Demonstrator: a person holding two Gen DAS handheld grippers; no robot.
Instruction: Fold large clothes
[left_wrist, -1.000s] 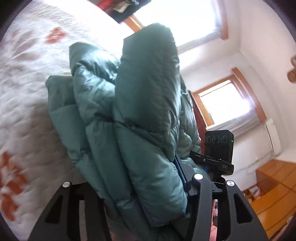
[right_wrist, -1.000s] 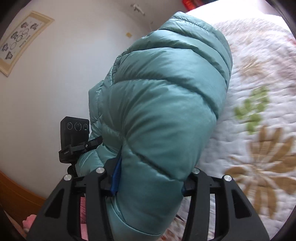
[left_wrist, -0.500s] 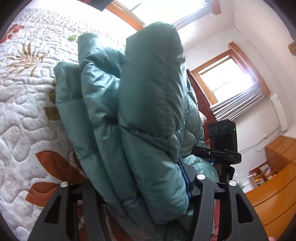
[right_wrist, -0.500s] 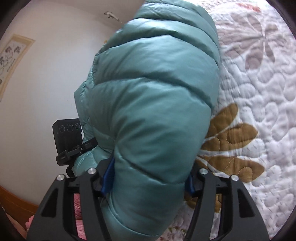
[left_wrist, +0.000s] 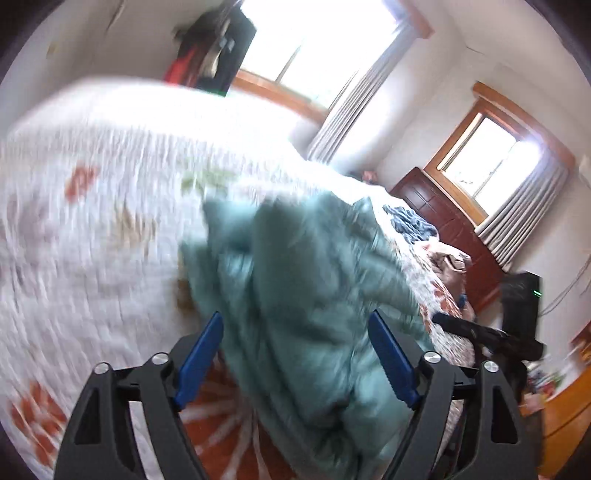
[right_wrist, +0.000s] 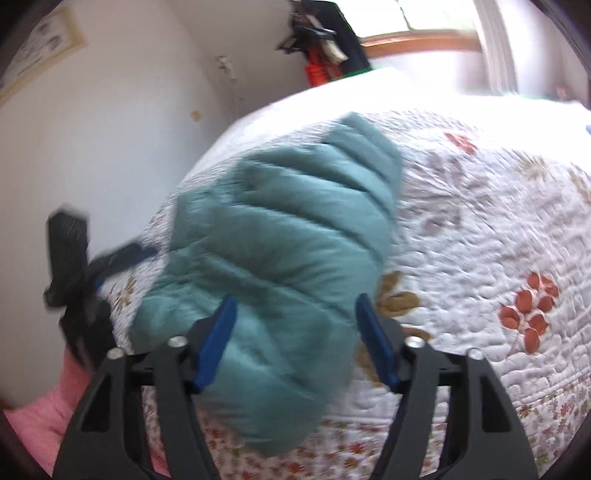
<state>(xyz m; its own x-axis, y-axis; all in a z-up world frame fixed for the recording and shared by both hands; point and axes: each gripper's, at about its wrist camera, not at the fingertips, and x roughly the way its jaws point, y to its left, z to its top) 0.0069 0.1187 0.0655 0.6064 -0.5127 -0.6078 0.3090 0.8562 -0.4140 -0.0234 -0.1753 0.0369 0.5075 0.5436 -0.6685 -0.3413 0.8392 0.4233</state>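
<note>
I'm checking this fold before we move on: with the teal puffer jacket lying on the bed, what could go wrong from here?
1. The puffy jacket is bulky and may spring open, since both the left hand-held gripper and the right hand-held gripper are open.
2. It lies near the edge of the quilt, so it might slide off.
3. Both views are motion-blurred, so a quick regrasp could snag the fabric.

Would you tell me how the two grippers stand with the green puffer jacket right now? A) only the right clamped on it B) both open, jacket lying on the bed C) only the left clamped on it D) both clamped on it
B: the left gripper and right gripper both have jaws spread, and the jacket lies on the quilt.
</note>
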